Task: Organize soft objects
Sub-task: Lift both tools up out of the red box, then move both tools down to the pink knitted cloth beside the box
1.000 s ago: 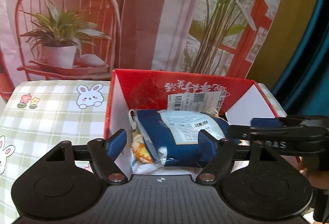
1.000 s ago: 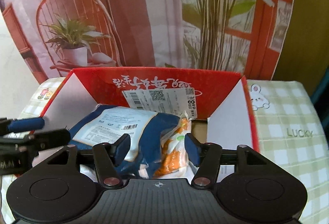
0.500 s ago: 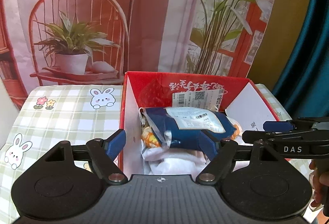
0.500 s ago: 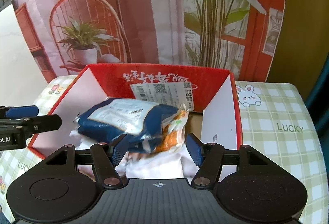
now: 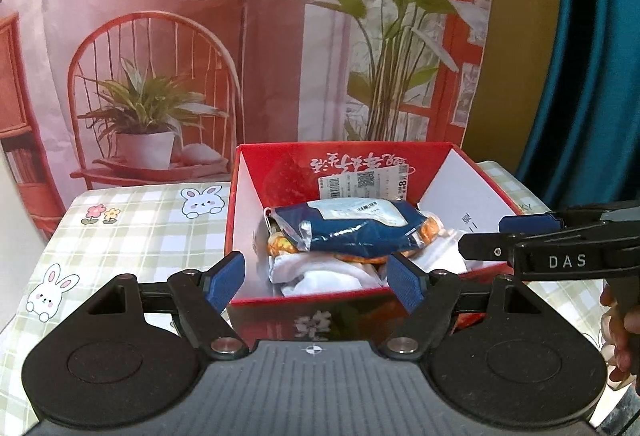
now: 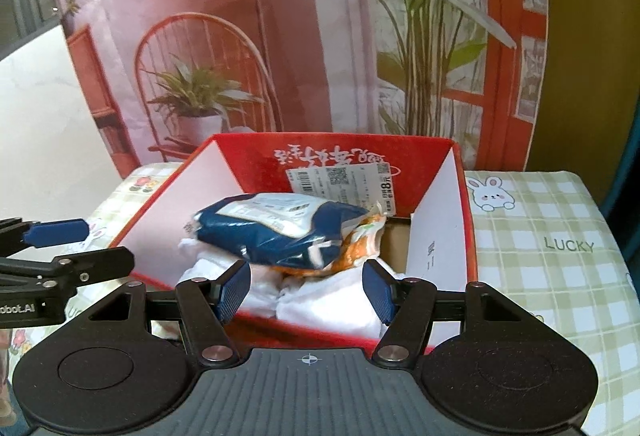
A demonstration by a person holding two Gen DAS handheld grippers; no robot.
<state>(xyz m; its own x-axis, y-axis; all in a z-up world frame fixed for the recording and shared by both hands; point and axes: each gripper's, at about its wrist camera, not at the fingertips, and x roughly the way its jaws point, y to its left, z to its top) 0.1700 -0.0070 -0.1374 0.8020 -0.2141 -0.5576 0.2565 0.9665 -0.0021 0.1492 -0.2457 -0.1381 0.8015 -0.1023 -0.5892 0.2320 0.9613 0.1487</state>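
I read both tools as released: the left gripper (image 5: 316,278) and right gripper (image 6: 307,290) have their blue-padded jaws standing apart with nothing between them, each hanging at the lower middle of its frame just short of the box's near wall. The soft goods sit in the open red cardboard box (image 6: 464,220) at centre frame — a dark blue plastic pouch with a pale label (image 6: 276,228) on top of an orange-printed packet (image 6: 360,246), with white folded cloth bundles (image 6: 320,300) beneath. My judgement: heaped that way so the box keeps everything corralled on the green checked tablecloth with rabbit prints (image 6: 540,276) — no grip is needed.
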